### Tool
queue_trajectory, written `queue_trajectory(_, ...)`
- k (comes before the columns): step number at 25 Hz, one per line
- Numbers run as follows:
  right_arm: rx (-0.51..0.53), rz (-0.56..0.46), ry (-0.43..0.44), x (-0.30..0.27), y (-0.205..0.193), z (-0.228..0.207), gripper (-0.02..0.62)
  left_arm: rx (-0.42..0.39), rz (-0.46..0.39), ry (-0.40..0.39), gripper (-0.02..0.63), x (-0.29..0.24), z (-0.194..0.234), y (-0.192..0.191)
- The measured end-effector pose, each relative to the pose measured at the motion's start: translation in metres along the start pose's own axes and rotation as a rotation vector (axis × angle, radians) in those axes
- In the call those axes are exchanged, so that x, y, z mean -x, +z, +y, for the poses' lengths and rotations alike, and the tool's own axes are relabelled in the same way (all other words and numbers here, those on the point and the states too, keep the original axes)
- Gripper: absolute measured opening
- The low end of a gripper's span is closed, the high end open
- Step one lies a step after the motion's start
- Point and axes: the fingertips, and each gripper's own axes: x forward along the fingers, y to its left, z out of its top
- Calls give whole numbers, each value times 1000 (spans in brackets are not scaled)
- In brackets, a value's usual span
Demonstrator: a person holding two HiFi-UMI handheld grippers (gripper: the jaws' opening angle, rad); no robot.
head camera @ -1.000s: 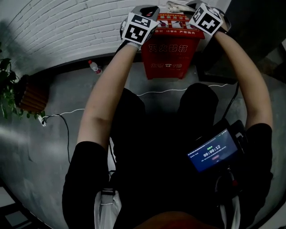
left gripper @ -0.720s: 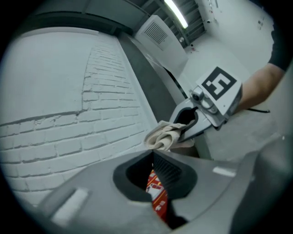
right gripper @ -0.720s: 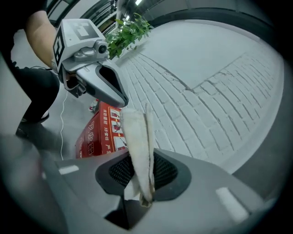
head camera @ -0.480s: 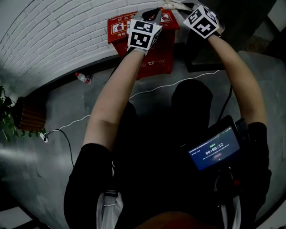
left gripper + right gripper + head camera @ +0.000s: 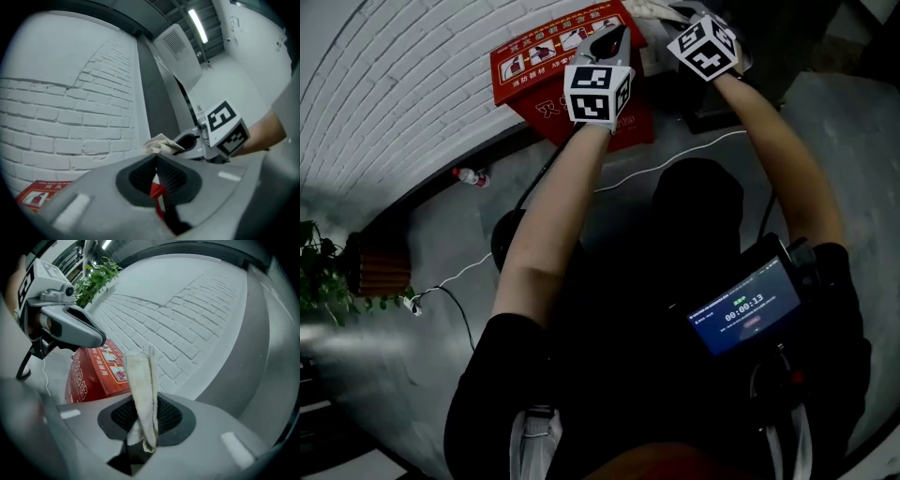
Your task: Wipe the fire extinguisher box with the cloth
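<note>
The red fire extinguisher box [image 5: 546, 86] stands against the white brick wall; it also shows in the right gripper view [image 5: 96, 369] and as a red corner [image 5: 40, 199] in the left gripper view. My left gripper [image 5: 612, 39] hangs over the box's right end, shut with nothing in it [image 5: 156, 158]. My right gripper [image 5: 672, 15] is just past the box's right edge, shut on a pale cloth [image 5: 143, 385]. The cloth [image 5: 649, 10] sticks out of the jaws toward the wall [image 5: 159, 143].
A water bottle [image 5: 469, 175] lies on the grey floor by the wall. A potted plant [image 5: 323, 272] in a wooden planter [image 5: 380, 264] stands at the left. A white cable [image 5: 675, 161] crosses the floor. A dark cabinet [image 5: 787, 47] flanks the box's right.
The head view has swung, so the box sits further left and tilted. Both grippers have shifted toward the box's right end, the right one with the cloth now past its edge.
</note>
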Motion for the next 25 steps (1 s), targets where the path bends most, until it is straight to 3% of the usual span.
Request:
queue_trajectory(5,-52,24,-12,-15,-34,11,92,29,-24,21,3,-1,-22,-13)
queue_trajectory(13,-128,34,33,-56,-70,49,92,24,8,13,3,-7,-41,-40)
queue_trajectory(18,17,-2,102,-98,-79,86,92,7,55,29,3,-17,-42,-87)
queue_trajectory(25,374,-55,128,-117,-77,115,92,28,101,38,3,-27,-41,-127)
